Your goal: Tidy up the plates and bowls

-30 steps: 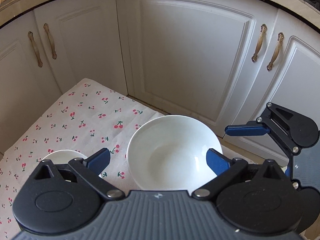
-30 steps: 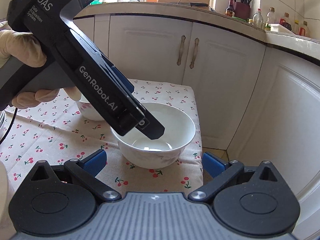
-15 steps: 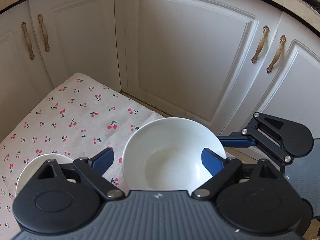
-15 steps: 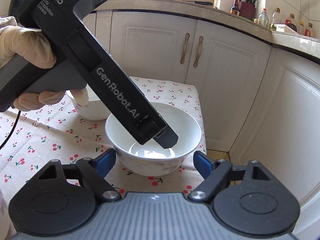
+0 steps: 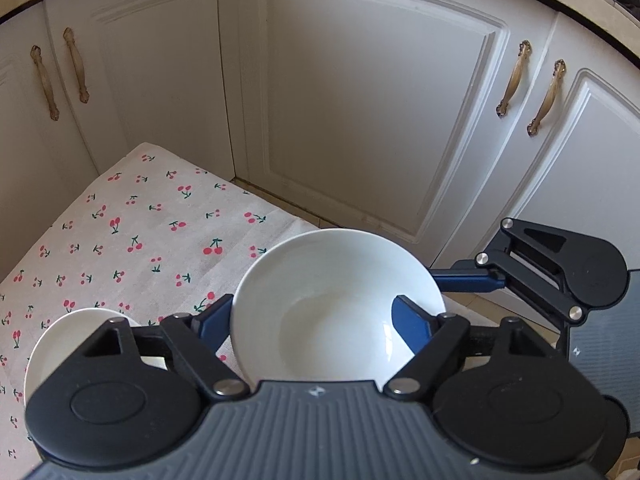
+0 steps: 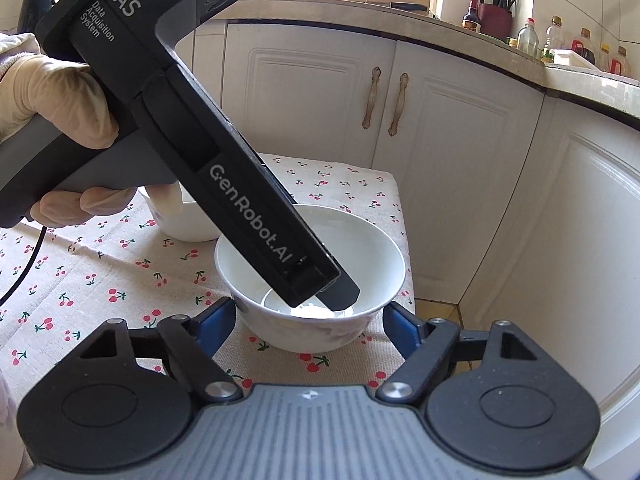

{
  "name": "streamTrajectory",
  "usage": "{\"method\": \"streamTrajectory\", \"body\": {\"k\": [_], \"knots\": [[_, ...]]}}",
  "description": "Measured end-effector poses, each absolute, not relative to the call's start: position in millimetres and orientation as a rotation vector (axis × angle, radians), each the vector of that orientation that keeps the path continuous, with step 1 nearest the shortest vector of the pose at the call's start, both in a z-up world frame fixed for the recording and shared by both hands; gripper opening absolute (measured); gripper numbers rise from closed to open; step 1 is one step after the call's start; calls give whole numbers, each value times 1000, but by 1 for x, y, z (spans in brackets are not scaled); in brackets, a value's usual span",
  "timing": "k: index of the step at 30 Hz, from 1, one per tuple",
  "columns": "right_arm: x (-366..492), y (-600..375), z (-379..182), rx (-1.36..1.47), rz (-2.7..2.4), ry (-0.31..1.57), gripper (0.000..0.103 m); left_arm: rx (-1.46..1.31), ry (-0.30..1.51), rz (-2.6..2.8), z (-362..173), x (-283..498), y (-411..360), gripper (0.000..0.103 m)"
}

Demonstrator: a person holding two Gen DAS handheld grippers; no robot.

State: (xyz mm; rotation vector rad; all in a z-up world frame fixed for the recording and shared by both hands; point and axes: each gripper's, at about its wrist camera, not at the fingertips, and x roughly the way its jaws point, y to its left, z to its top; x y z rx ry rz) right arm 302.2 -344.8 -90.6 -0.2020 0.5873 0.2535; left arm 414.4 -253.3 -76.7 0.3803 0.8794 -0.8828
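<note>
A large white bowl (image 5: 336, 308) (image 6: 372, 264) stands near the corner of the cherry-print tablecloth (image 5: 132, 240) (image 6: 92, 280). My left gripper (image 5: 314, 316) is open, tilted down over it; one finger sits outside the rim and the other inside the bowl. In the right wrist view the left gripper's tip (image 6: 340, 292) reaches into the bowl. My right gripper (image 6: 308, 322) is open, its fingers on either side of the bowl's near wall, not touching. A smaller white bowl (image 5: 64, 344) (image 6: 188, 224) stands to the left, partly hidden.
White cabinet doors (image 5: 360, 112) (image 6: 320, 112) with bronze handles stand close behind the table. The table edge (image 6: 404, 240) drops off just right of the large bowl. Bottles and a knife block (image 6: 496, 16) stand on the counter above.
Both grippers have moved closer to the large bowl. The left gripper has lowered further into it; the right gripper's fingers now flank its near side.
</note>
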Motion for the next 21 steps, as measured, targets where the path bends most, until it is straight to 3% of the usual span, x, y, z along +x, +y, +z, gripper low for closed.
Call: {"method": "streamTrajectory", "body": {"k": [21], "knots": [[255,-327,-59,-230,268,596,84,388,855,-883,-46,361,-236,83]]}}
